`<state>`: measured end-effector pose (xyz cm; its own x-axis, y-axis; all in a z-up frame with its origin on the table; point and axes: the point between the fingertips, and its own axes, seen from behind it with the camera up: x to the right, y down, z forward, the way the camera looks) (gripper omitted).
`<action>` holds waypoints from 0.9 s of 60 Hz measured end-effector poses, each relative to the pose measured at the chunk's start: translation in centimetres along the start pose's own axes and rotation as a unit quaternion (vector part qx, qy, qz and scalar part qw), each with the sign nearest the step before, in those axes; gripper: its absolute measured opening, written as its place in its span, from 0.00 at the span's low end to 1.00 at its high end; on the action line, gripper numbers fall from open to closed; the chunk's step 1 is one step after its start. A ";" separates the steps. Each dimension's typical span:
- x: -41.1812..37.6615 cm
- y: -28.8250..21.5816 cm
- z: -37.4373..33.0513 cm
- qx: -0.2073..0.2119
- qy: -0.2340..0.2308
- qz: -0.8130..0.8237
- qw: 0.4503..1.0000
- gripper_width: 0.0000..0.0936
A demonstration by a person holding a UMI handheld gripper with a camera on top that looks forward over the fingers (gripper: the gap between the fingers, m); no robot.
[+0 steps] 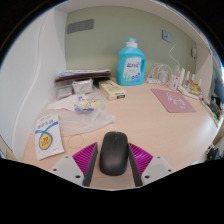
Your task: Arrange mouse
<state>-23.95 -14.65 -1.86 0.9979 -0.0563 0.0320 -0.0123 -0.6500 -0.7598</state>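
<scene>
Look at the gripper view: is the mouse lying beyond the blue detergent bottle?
No, the black mouse sits between the gripper fingers, far nearer than the blue detergent bottle.

A light wooden table (150,120) stands against a pale green wall (110,40) under soft, even light.

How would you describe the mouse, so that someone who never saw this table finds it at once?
Start from the wooden table, with the blue detergent bottle at its far side. Come toward the gripper: the mouse lies between its two pink-padded fingers. It is the only black, smooth, rounded thing; its neighbours are pale plastic packets.
</scene>
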 end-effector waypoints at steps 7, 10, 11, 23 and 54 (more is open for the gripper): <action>-0.5 -0.1 0.1 -0.005 -0.007 -0.003 1.000 0.50; -0.6 -0.1 0.2 -0.006 -0.014 -0.010 1.000 0.46; -0.7 -0.1 0.2 -0.007 -0.017 -0.011 1.000 0.45; -0.2 -1.8 -0.8 -0.003 -0.061 -0.039 0.997 0.38; 26.9 -29.0 5.8 0.141 -0.058 0.014 0.988 0.37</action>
<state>3.61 7.05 17.27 0.9982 0.0267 -0.0546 -0.0388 -0.4107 -0.9109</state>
